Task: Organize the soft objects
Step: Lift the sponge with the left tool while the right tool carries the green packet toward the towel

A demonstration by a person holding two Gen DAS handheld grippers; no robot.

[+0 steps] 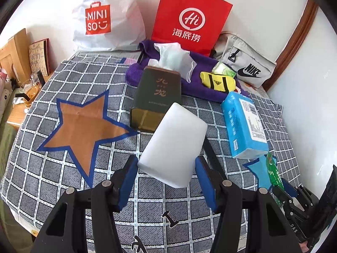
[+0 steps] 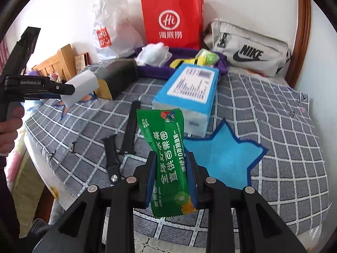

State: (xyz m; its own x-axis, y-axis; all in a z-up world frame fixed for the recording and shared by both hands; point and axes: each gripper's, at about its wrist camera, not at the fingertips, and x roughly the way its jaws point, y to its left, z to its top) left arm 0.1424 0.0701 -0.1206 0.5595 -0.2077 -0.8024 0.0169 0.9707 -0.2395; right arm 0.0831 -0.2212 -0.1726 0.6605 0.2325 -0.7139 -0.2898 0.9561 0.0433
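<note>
Both in transit, nothing placed yet. Left tool clenched on white sponge block, above bed; right tool grips green packet. Blue tissue pack at 12 o'clock remains.

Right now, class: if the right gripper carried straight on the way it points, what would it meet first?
Probably the blue tissue pack, lying just beyond the green snack packet held in the right gripper. Depth is unclear, so it might pass above the pack.
</note>
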